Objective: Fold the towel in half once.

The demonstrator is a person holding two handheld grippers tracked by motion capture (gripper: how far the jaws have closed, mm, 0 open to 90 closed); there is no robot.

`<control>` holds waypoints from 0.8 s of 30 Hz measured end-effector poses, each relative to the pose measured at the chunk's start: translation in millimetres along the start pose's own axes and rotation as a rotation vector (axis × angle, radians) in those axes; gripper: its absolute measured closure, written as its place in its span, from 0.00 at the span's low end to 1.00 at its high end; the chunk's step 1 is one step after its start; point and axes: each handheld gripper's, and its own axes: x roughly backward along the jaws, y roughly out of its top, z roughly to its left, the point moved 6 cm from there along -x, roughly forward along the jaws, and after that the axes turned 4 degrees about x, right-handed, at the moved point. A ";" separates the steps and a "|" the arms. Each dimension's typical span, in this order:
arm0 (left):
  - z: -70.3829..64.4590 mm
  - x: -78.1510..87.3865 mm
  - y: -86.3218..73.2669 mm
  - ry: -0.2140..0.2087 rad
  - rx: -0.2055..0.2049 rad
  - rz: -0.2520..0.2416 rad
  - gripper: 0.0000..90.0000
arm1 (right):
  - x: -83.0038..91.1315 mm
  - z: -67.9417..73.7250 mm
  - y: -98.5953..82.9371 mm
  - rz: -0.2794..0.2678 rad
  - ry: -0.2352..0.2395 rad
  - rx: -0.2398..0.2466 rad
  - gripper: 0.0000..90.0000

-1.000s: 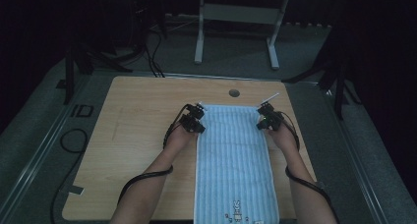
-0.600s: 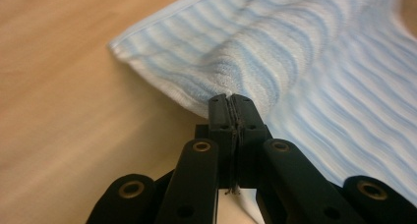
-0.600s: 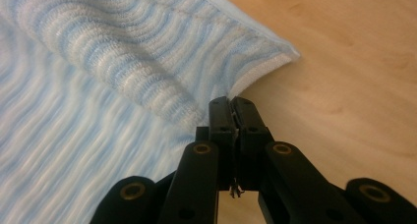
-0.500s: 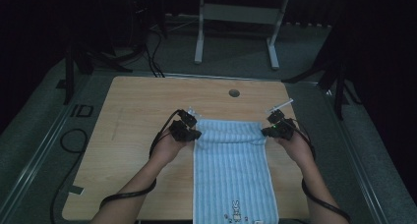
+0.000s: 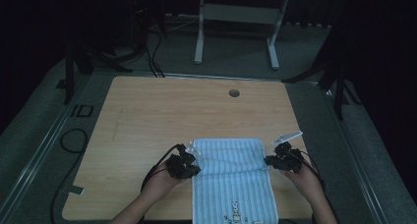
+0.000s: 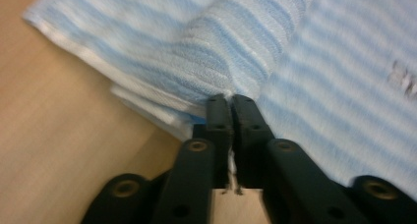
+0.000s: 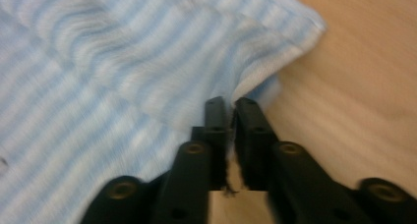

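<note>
Whereas a second ago both hands were far up the bench with the striped towel (image 5: 231, 177) stretched long, and half a second ago they were partway back, the two tongs now sit much nearer the person, and the towel's far edge has come with them, folded over onto the cloth beneath. What was a long strip now looks shorter, with a doubled band across its top. The left tongs (image 5: 189, 161) are at the fold's left corner; in the left gripper view (image 6: 231, 103) the jaws are pressed together with a thin edge of blue-and-white cloth pinched between them. The right tongs (image 5: 270, 160) are at the fold's right corner, and the right gripper view (image 7: 230, 105) shows them likewise clamped tight on the towel's hem. The towel lies on the near half of the wooden bench (image 5: 147, 116), its near end with a small printed mark hanging at the front edge.
</note>
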 end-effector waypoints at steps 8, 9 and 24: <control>-8.9 2.7 15.3 -0.014 0.004 -0.053 0.77 | 16.7 10.7 6.7 -0.042 -0.029 0.022 0.85; -10.2 -3.2 15.5 -0.010 -0.007 -0.038 0.77 | 11.1 13.8 10.1 -0.037 -0.032 0.034 0.84; 24.8 -27.7 20.7 0.026 0.028 0.021 0.78 | -46.0 11.7 19.5 0.089 -0.011 0.046 0.83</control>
